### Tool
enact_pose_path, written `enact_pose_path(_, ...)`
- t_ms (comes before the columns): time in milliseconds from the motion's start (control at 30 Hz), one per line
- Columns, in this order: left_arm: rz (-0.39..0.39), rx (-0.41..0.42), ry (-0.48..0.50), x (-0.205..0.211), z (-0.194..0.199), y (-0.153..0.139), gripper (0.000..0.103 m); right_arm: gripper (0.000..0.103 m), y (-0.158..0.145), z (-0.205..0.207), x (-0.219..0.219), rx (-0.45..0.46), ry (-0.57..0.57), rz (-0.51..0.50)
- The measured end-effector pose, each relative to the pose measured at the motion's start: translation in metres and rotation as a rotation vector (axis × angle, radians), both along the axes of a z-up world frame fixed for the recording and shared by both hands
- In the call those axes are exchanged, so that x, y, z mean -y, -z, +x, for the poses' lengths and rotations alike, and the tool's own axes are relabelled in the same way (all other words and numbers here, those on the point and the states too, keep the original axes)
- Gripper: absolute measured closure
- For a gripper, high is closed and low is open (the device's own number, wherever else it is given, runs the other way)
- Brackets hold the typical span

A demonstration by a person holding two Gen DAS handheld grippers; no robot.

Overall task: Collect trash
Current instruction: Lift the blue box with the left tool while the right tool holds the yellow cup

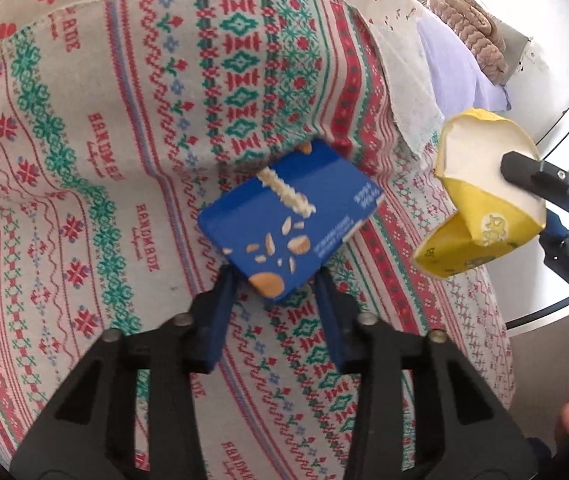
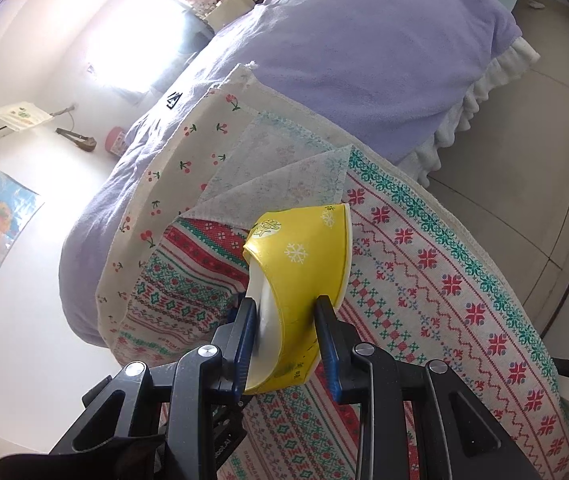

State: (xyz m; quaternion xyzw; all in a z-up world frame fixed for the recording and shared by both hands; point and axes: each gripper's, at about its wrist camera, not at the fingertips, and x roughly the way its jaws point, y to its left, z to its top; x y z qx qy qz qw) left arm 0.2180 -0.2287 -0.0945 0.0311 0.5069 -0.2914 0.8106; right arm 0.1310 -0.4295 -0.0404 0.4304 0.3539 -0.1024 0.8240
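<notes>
A blue snack box (image 1: 288, 220) with almond pictures is between the fingers of my left gripper (image 1: 274, 286), which is shut on its near corner and holds it tilted over the patterned cloth (image 1: 96, 184). My right gripper (image 2: 286, 312) is shut on a squashed yellow paper bowl (image 2: 304, 272) with a white inside. In the left wrist view the bowl (image 1: 484, 208) hangs at the right, past the cloth's edge, with the right gripper's fingers (image 1: 524, 168) pinching its rim.
The red and green patterned cloth (image 2: 424, 272) lies over a cherry-print cloth (image 2: 188, 148) on a bed with a lilac cover (image 2: 364, 60). Tiled floor (image 2: 524, 128) lies to the right. A brown plush blanket (image 1: 472, 28) is at the bed's far end.
</notes>
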Motion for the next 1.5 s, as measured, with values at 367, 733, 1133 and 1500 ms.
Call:
enact_pose_path(367,-0.069,-0.026,0.013,-0.021,-0.012,-0.011,0.103,0.072,0.000,-0.002,0.002,0.005,0.003,0.003)
enact_pose_path(733,-0.066,0.019,0.082,-0.042,-0.017,-0.030,0.053,0.072,0.000,-0.006,0.010,0.005,0.023,0.009)
enact_pose_path(1133,0.225,0.111,0.340,0.011,0.004,-0.019,0.019,0.072,-0.005,-0.018,0.023,0.003,0.087,-0.020)
enact_pose_path(1500,0.483,0.132,0.628,0.065,0.016,-0.005,0.019,0.072,0.000,-0.019,0.031,-0.004,0.090,0.002)
